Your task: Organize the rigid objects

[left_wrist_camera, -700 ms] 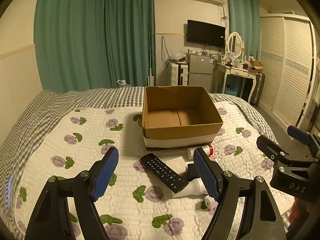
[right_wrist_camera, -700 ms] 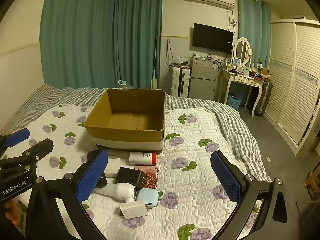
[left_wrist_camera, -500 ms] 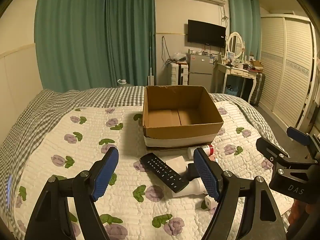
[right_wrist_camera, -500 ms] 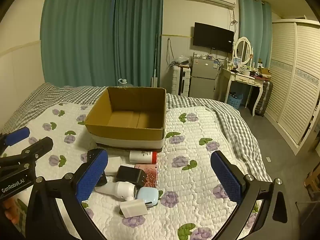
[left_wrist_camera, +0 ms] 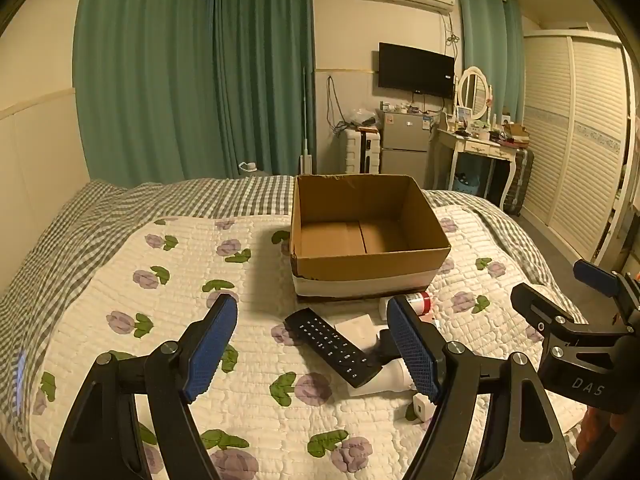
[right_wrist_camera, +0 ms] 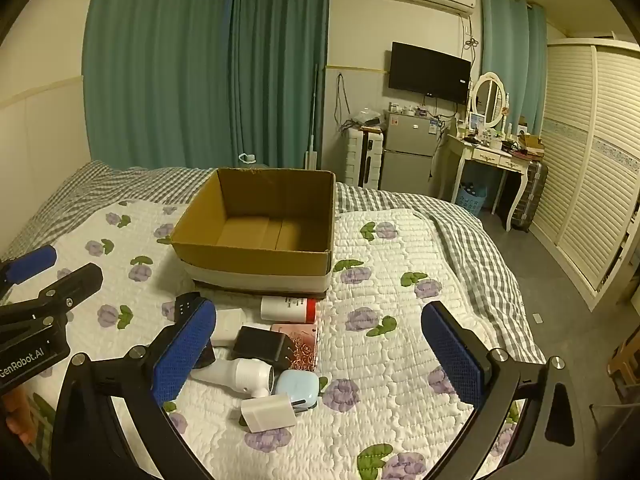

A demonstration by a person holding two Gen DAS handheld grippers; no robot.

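An open, empty cardboard box [left_wrist_camera: 368,264] [right_wrist_camera: 256,256] stands on the bed. In front of it lies a pile: a black remote [left_wrist_camera: 332,346], a white bottle with a red cap [right_wrist_camera: 288,309], a black charger [right_wrist_camera: 262,347], a white handheld device [right_wrist_camera: 236,374], a light blue case [right_wrist_camera: 297,387], a white plug adapter [right_wrist_camera: 269,414] and a pink card [right_wrist_camera: 306,344]. My left gripper [left_wrist_camera: 310,354] is open and empty above the remote. My right gripper [right_wrist_camera: 320,358] is open and empty above the pile.
The bed has a floral quilt [left_wrist_camera: 180,280] over a grey checked sheet [right_wrist_camera: 472,240]. Green curtains [left_wrist_camera: 192,72] hang behind. A small fridge [right_wrist_camera: 408,160], a dressing table [right_wrist_camera: 492,152] and a white wardrobe [right_wrist_camera: 592,160] stand at the right, with bare floor [right_wrist_camera: 560,300] beside the bed.
Both grippers have drifted slightly forward and down toward the pile. Nothing has been picked up or moved.
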